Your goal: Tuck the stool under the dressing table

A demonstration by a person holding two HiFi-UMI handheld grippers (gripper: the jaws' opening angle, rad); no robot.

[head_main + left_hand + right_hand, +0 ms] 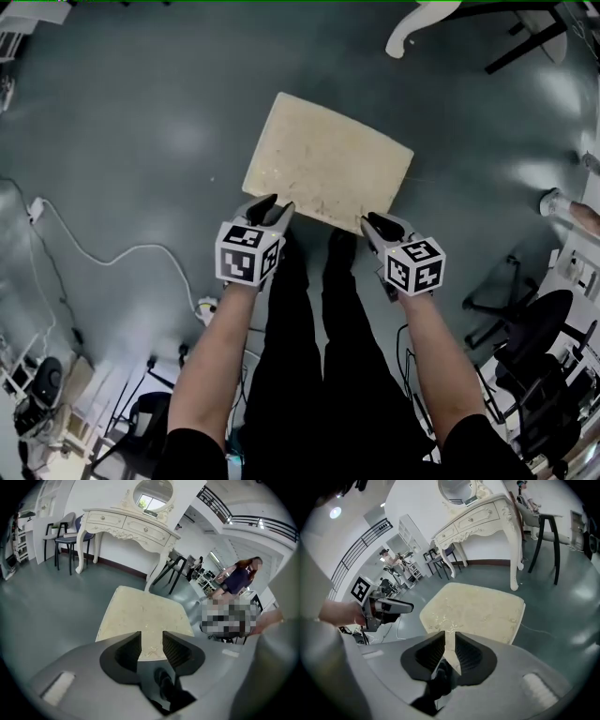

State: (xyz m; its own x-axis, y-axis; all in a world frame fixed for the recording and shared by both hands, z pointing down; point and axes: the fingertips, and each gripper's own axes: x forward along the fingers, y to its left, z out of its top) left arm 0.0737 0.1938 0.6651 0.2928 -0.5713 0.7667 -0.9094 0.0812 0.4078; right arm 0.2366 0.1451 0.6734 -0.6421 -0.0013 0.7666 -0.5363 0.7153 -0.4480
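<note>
Stool (328, 161), cream-cushioned, set on the grey floor (141, 141) well apart from the dressing table (131, 527); its near edge is met at the left corner by the left gripper (277, 204) and at the right corner by the right gripper (368, 224), both pairs of fingers being held apart, the right more narrowly, around an edge apparently not yet pinched.

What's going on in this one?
A person stands over a cream stool, a gripper in each hand. The left gripper and right gripper sit at the stool's near edge, jaws apart, neither plainly clamping it. The dressing table stands beyond, and the stool is not yet under it.
</note>
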